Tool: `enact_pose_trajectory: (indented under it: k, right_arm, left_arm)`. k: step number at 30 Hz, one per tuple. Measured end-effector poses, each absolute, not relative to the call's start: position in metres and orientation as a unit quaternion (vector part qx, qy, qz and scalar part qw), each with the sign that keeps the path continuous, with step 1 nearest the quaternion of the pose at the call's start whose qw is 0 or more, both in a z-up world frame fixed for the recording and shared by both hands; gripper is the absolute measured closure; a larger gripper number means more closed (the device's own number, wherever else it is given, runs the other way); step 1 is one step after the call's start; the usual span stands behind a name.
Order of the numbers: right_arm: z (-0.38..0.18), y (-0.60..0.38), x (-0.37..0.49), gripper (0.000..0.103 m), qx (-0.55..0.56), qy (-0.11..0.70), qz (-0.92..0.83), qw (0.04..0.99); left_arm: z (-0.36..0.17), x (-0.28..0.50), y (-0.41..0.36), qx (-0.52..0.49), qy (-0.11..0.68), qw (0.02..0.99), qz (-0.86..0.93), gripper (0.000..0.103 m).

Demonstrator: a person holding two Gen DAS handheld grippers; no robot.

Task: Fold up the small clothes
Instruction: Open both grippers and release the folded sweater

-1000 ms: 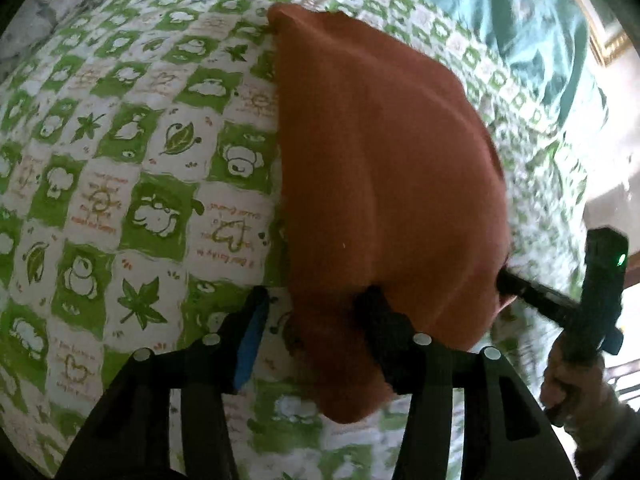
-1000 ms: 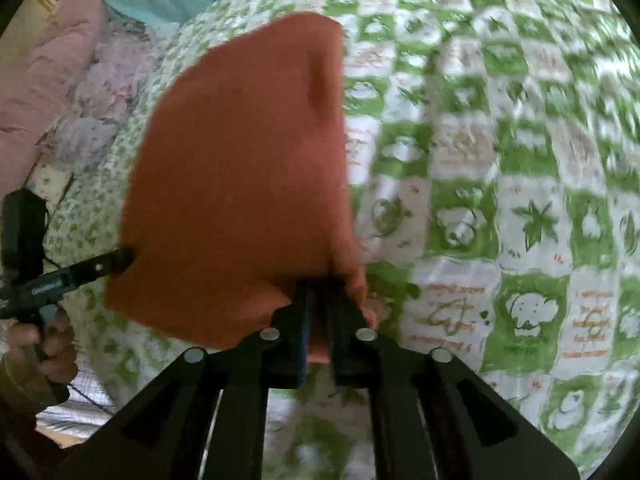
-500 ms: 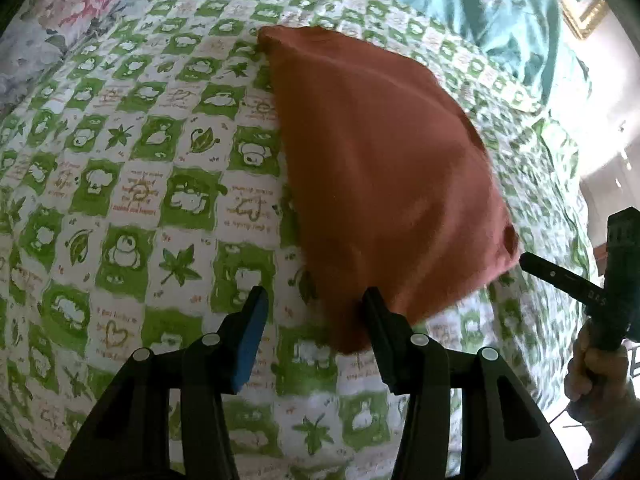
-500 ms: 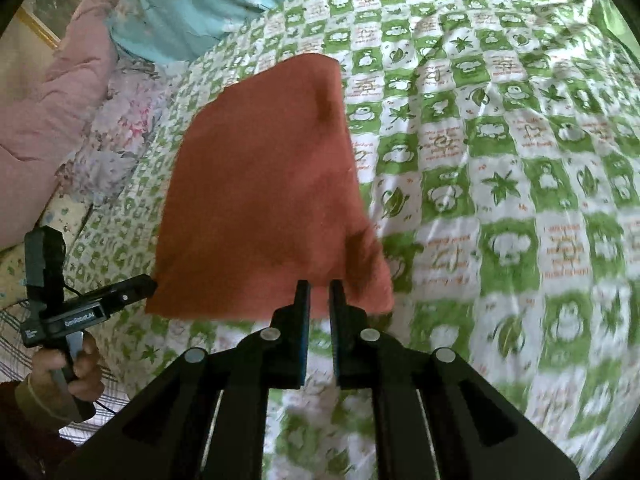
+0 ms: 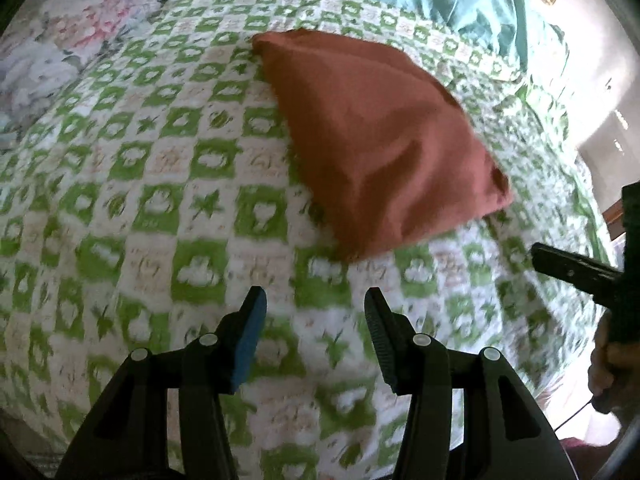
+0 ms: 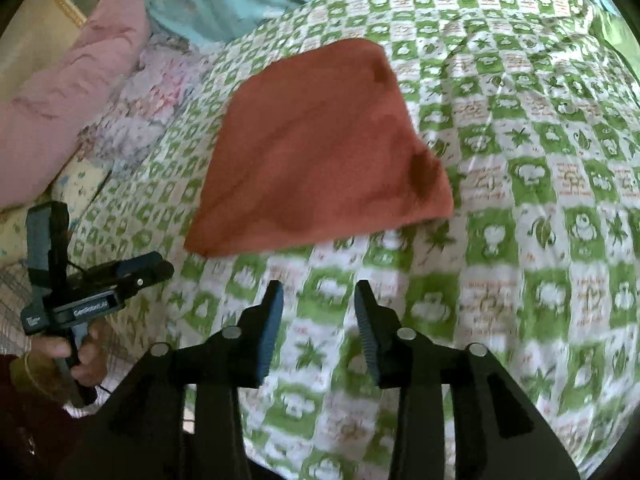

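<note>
We see soft daylight on the checked quilt [image 5: 168,184], with blown-out glare beyond its right edge in the left view. Motion blur smears the quilt's nearer squares; fisheye curvature bends and darkens both frames' corners.

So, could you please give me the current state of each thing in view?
Orange cloth: folded, lying flat on the bedspread, held by neither gripper.
Left gripper: open, empty, short of the cloth.
Right gripper: jaws opening, nothing between them, short of the cloth.
Green checked bedspread: spread over the bed.
</note>
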State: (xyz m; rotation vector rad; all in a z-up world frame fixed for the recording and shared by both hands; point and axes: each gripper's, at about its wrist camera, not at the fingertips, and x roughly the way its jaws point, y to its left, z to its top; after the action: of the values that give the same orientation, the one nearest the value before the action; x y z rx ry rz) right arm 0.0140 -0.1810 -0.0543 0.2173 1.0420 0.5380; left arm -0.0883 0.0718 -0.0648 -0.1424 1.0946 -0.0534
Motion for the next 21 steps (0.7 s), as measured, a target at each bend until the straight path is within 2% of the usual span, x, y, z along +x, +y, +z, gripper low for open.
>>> enact_pose_trajectory:
  k: [4, 10, 17, 21]
  right_arm:
    - [-0.054, -0.184, 0.001, 0.047, 0.089, 0.489, 0.264, 0.827]
    - [-0.062, -0.186, -0.002, 0.04, 0.085, 0.499, 0.269, 0.82]
    - [-0.057, -0.183, 0.008, 0.033, 0.066, 0.487, 0.265, 0.83]
    - [-0.043, -0.18, 0.013, 0.022, 0.042, 0.461, 0.267, 0.845]
  left_arm:
    - [-0.071, -0.099, 0.069, -0.05, 0.525, 0.85, -0.012, 0.041]
    - [-0.069, -0.102, 0.068, -0.034, 0.523, 0.851, 0.017, 0.029]
    - [-0.053, -0.094, 0.061, -0.025, 0.5, 0.865, 0.031, 0.024]
    - [-0.039, -0.083, 0.056, -0.013, 0.483, 0.875, 0.039, 0.018]
